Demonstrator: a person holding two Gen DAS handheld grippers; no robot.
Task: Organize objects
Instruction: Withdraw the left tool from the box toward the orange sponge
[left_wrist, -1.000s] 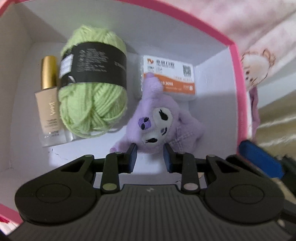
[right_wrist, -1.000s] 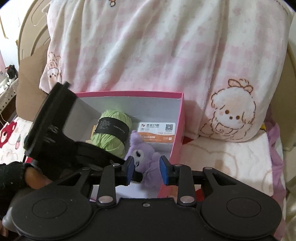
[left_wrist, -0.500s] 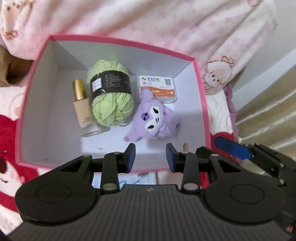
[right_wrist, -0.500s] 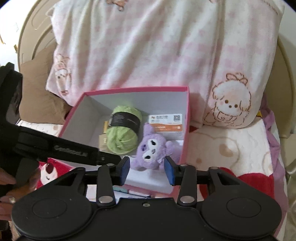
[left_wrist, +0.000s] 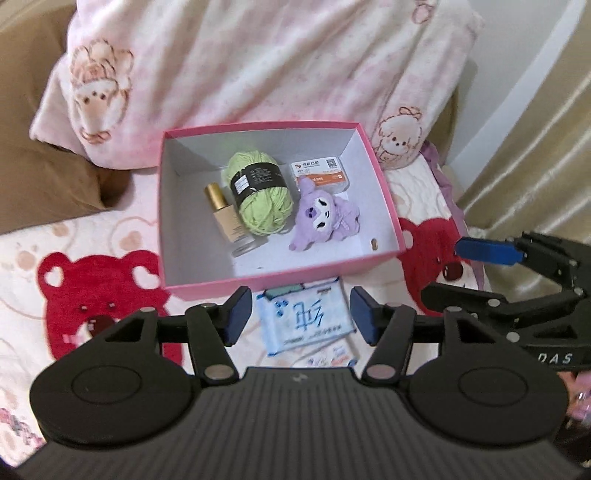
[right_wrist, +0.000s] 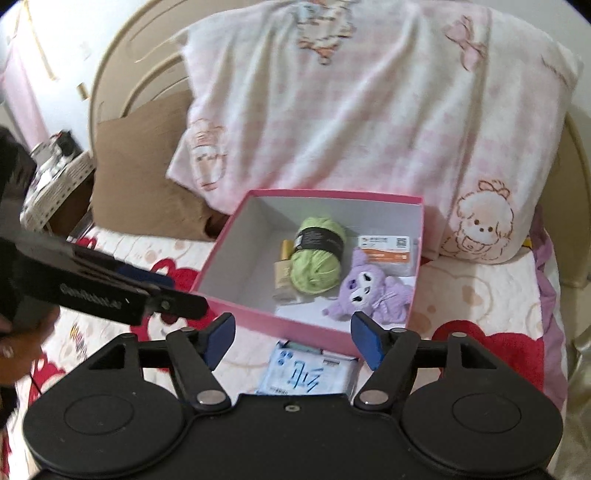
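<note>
Now the one thing left outside the box (left_wrist: 384, 206) is the tissue pack (left_wrist: 306, 317), lying flat on the bed (left_wrist: 110, 236) just beside the box's near wall. Inside the box sit the bottle (left_wrist: 225, 210), the yarn (left_wrist: 258, 195), the plush (left_wrist: 325, 218) and the card pack (left_wrist: 319, 175), none of them touched by either tool.

Seen from the left gripper (left_wrist: 299, 314), the tissue pack lies straight ahead and below, framed between the two fingers (left_wrist: 236, 314), its long axis running roughly across the gap, slightly tilted. The jaws are opening and hold nothing; the pack rests on the bed beneath them, not pinched.

From the right gripper (right_wrist: 291, 338) the same pack (right_wrist: 306, 373) also sits between and below the fingers, partly hidden by the tool's body. Its jaws are opening too, wider than the left's, and empty.

Both tools hang above the pack, so either could take it; the left looks more squarely centred over it. I judge the coming move to be a descent onto the pack, gripping across its short side, then a lift over the near wall into the free floor at the box's left.
</note>
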